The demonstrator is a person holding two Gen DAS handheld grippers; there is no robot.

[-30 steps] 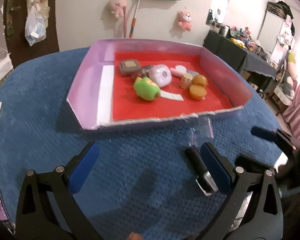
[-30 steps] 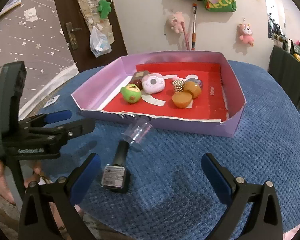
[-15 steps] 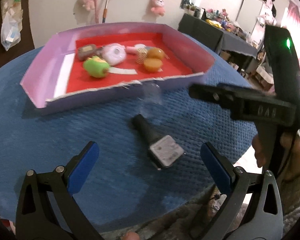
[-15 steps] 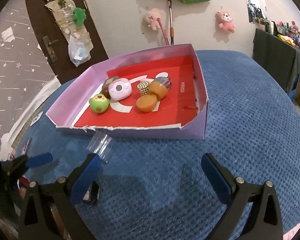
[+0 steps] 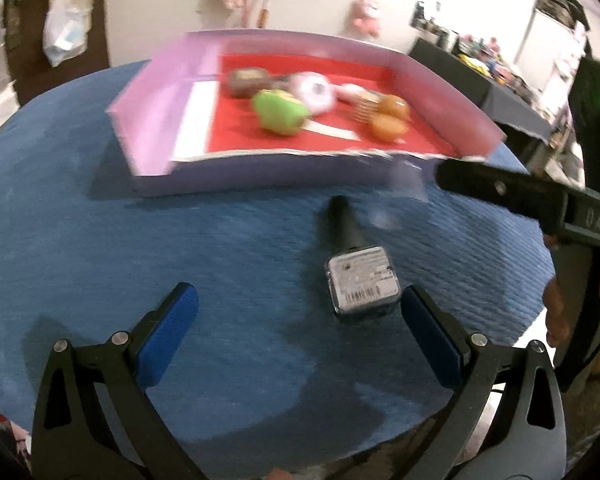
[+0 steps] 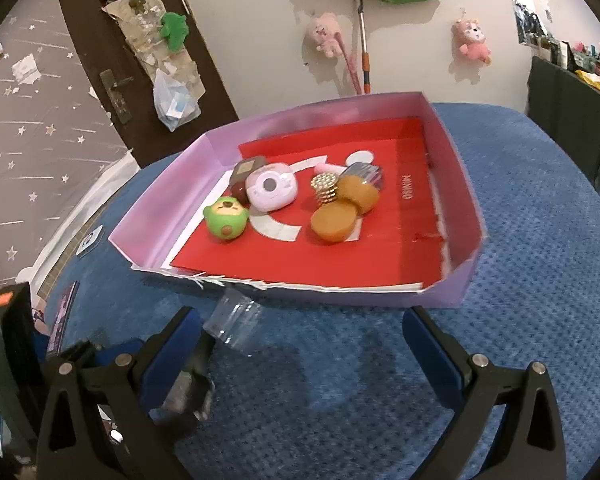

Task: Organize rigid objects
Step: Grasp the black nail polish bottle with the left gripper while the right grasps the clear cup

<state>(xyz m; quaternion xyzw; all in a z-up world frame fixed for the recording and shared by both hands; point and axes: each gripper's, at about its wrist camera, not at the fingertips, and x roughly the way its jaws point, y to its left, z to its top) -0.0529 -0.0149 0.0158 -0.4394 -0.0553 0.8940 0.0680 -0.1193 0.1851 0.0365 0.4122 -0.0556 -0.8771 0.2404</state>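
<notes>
A dark nail-polish bottle (image 5: pixel 360 276) with a black cap lies on the blue cloth in front of a lilac tray (image 5: pixel 260 178) with a red floor. A clear plastic cup (image 6: pixel 236 320) lies by the tray's front wall. My left gripper (image 5: pixel 300 320) is open and empty, its right pad next to the bottle's base. My right gripper (image 6: pixel 300 344) is open and empty over the cloth; the bottle (image 6: pixel 188 396) shows blurred behind its left finger. In the tray lie a green toy (image 6: pixel 225 220), a pink toy camera (image 6: pixel 272 190), two orange cakes (image 6: pixel 334 222) and other small items.
The round table's blue cloth (image 6: pixel 520 280) ends close below both grippers. The right gripper's body (image 5: pixel 540 204) reaches into the left wrist view at right. A phone (image 6: pixel 62 320) lies at the table's left edge. A wall with hanging plush toys stands behind.
The left gripper has swung back and moved closer to the bottle, which now lies by its right pad. The right gripper has moved forward to the tray's front wall.
</notes>
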